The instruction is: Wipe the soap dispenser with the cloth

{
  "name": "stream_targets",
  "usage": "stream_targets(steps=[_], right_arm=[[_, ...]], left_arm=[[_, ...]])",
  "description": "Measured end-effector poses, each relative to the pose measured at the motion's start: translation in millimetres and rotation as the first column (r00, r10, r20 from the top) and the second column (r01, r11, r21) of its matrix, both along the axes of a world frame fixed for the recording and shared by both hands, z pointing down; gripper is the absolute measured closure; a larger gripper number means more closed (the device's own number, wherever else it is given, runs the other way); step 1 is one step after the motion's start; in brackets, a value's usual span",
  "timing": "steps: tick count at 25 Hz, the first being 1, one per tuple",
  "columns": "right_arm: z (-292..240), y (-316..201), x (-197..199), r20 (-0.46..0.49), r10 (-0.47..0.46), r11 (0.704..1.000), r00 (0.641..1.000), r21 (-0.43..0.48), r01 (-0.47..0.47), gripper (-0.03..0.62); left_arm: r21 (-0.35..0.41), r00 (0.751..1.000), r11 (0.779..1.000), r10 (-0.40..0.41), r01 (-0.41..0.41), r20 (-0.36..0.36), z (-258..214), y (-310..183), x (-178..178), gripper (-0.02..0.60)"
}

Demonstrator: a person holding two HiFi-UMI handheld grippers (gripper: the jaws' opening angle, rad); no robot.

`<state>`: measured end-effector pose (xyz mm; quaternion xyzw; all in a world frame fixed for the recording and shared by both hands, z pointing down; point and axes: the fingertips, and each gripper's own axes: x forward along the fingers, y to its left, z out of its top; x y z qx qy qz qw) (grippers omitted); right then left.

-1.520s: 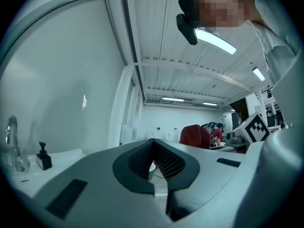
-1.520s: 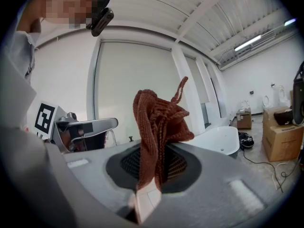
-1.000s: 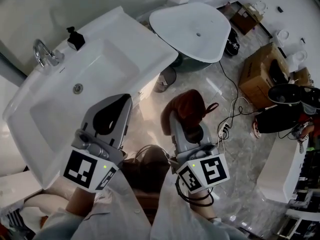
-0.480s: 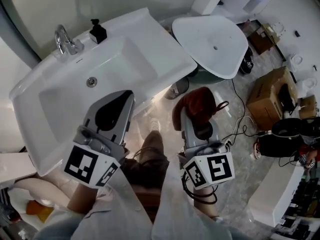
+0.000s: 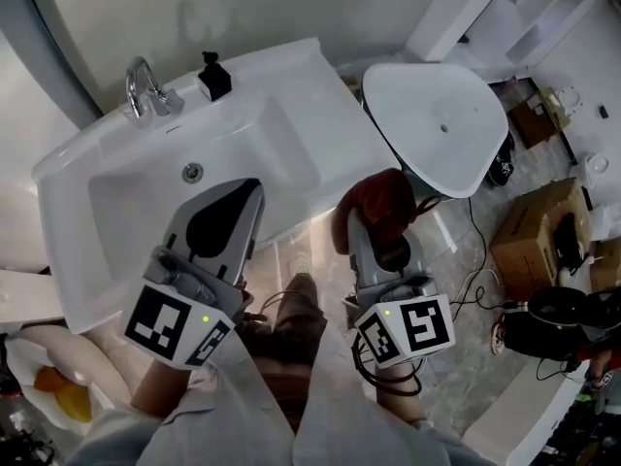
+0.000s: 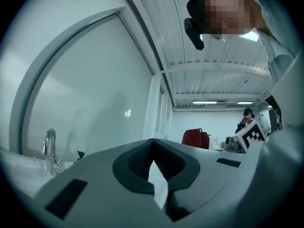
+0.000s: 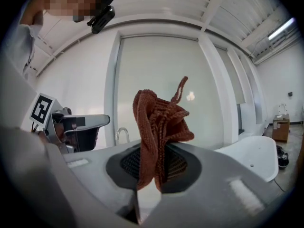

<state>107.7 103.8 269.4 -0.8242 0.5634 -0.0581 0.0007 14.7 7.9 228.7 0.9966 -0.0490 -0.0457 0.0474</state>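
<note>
The dispenser (image 5: 213, 78) stands on the back rim of the sink (image 5: 325, 95), beside the tap (image 5: 146, 87) and well apart from both tools. The right tool (image 7: 153, 170) pinches the cloth (image 7: 159, 122). The left tool (image 6: 153, 148) is closed and empty, and would best steady the dispenser during wiping.

- A white washbasin (image 5: 303, 74) carried a black soap dispenser (image 5: 214, 78) on its back rim at 12 o'clock, with a chrome tap (image 5: 144, 87) near it at 11 o'clock.
- The grey marbled floor (image 5: 446, 260) bore a white tub (image 5: 437, 115) at the washbasin's 3 o'clock and a cardboard box (image 5: 543, 236) at the tub's 4 o'clock.
</note>
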Motion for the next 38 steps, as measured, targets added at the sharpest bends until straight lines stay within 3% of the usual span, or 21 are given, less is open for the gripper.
stream_targets(steps=[7,15,25,34,38], right_arm=[[-1.0,-40.6,43.5,0.01,-0.131,0.991,0.991,-0.012,0.131,0.539],[-3.9,-89.8,101.2,0.013,-0.299,0.954,0.954,-0.029,0.299,0.539],[12.3,-138.3,148.8,0.083,-0.472,0.879,0.878,-0.031,0.475,0.539],[19.0,-175.2,146.9,0.081,-0.582,0.807,0.809,-0.06,0.587,0.539],[21.8,-191.0,140.1,0.092,-0.598,0.794,0.796,-0.067,0.604,0.539]], left_arm=[[-0.008,0.991,0.991,-0.135,0.135,0.021,-2.3,-32.2,32.1,0.584],[-0.02,0.951,0.952,-0.305,0.306,0.041,-5.1,-70.0,73.9,0.584],[-0.032,0.879,0.879,-0.474,0.476,0.055,0.7,-96.6,103.3,0.584],[-0.029,0.791,0.791,-0.609,0.611,0.062,-1.8,-113.5,84.4,0.584],[-0.027,0.762,0.762,-0.645,0.647,0.063,-3.7,-120.4,66.3,0.584]])
